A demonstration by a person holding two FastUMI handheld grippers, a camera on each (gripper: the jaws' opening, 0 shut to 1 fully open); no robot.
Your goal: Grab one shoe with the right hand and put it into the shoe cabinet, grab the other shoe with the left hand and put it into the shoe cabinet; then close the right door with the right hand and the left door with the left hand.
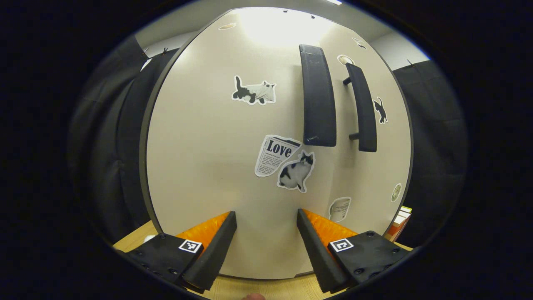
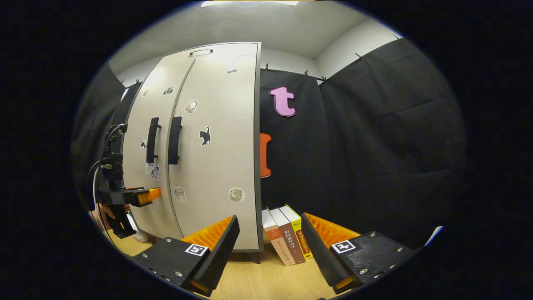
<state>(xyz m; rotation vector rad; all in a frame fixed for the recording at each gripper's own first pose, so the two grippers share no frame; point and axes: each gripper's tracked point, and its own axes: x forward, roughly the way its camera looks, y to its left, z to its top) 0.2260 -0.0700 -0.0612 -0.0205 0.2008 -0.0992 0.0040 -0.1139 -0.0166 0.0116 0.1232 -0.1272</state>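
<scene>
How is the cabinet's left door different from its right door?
The left door wears a newspaper sticker and a black-and-white cat sticker; the right door wears an all-black cat sticker. The left tool is open close to the left door; books stand beside the right door. Both doors are pale and look shut, with dark upright handles: left handle, right handle.

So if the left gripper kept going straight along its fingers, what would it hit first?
Most likely the pale left door of the shoe cabinet, low down, below the black-and-white cat sticker. The left gripper is open and holds nothing, and the door looks close, though the fisheye lens makes depth uncertain.
</scene>
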